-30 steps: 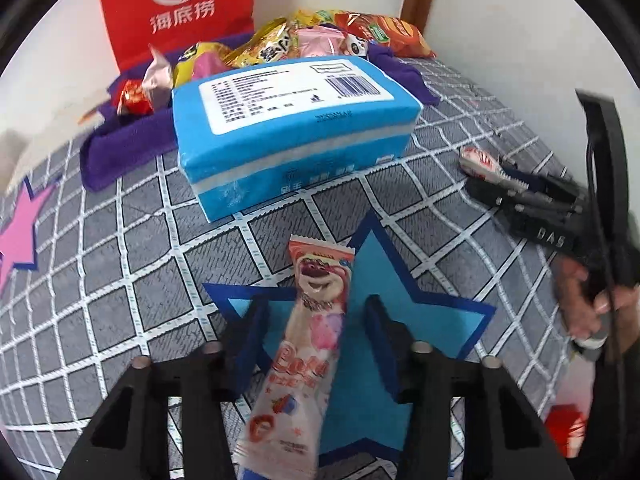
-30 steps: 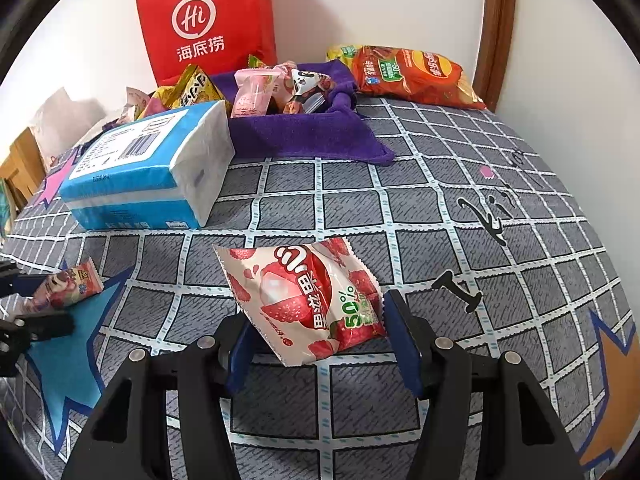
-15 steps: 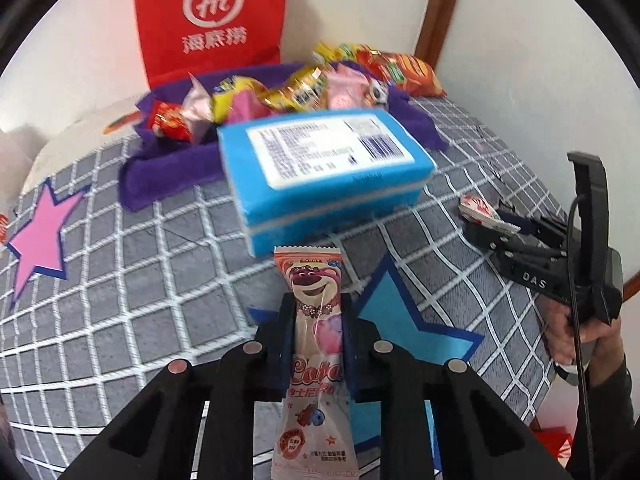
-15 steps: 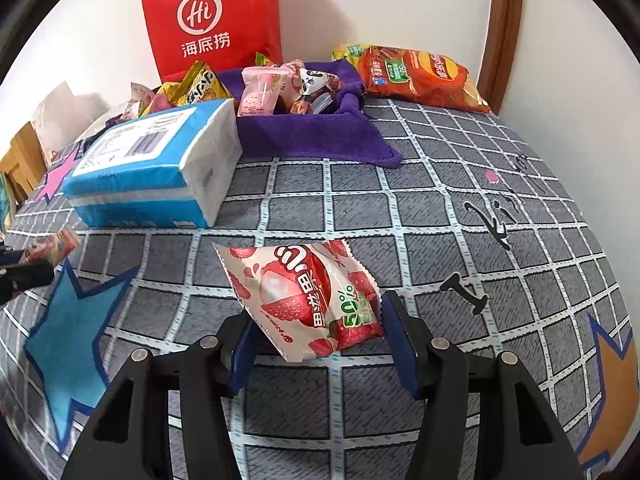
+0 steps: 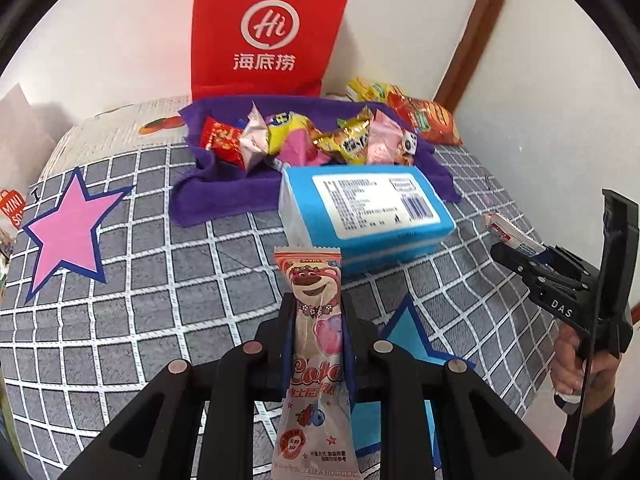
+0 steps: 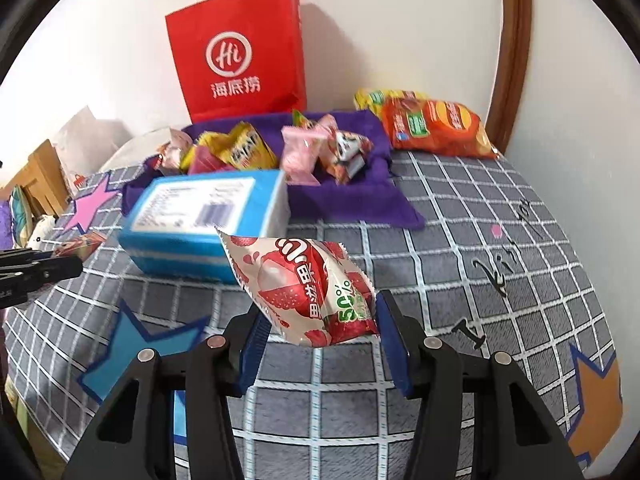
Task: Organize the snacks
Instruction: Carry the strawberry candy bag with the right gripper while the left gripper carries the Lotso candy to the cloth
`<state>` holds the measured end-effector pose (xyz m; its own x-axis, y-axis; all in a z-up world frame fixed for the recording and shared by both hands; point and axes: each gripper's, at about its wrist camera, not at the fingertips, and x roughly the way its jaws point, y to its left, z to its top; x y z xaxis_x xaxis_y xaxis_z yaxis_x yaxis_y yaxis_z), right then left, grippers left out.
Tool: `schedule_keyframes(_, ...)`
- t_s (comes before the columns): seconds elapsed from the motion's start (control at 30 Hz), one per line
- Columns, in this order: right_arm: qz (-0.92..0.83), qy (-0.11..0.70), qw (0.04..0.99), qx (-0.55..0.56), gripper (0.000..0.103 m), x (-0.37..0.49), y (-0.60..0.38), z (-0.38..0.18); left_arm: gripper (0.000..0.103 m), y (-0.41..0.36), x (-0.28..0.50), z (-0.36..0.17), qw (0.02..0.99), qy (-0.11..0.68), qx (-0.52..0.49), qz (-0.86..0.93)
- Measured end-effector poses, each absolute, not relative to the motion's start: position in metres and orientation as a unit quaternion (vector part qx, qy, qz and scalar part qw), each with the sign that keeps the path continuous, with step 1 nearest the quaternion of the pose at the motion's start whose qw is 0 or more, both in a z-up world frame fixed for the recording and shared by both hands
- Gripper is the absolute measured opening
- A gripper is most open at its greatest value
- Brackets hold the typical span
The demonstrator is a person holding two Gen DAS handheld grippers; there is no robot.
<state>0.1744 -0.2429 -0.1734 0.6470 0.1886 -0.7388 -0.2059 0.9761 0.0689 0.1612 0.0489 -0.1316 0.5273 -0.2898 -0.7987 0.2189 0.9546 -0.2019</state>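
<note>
The left hand-held gripper point(image 5: 318, 330) is clamped tight on a long bear candy packet point(image 5: 316, 344), low in the middle of its frame. The right hand-held gripper point(image 6: 320, 330) has just been closing and pinches a strawberry snack bag point(image 6: 308, 288) above the checked bed cover point(image 6: 460, 248).

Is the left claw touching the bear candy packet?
Touching. The left wrist view shows the left claw squeezed shut on the bear candy packet, both pads pressed against its sides.
</note>
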Motion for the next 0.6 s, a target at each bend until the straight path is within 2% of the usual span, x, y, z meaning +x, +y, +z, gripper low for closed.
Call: schedule_keyframes(0.6, 0.159, 0.356, 0.921, 0.007, 0.049, 0.197, -0.215, -0.134, 0.019, 0.062, 0.197, -0.092, 0.894, 0.429, -0.045, -0.124)
